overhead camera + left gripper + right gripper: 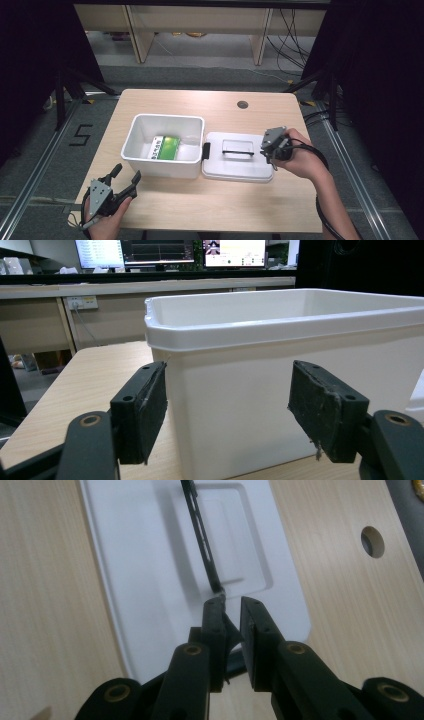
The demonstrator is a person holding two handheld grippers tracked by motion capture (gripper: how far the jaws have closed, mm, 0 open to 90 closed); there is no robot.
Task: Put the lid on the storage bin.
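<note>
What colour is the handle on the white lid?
Black; the handle shows best in the right gripper view, raised off the lid.

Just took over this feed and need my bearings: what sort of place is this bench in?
Probably a lab or office test bay. Monitors with graphs stand on a desk behind, the wooden table sits between dark curtains and floor rails, and cables hang at the back.

The high view looks forward and down on the whole table (215, 210) from well above its near edge. The left gripper view sits low at the table's near left, facing level and very close to the bin (300, 390). The right gripper view looks steeply down, close over the lid (150, 555) just right of the bin. The high view shares the bin (162, 167) with the left gripper view and the lid (235, 170) with the right.
</note>
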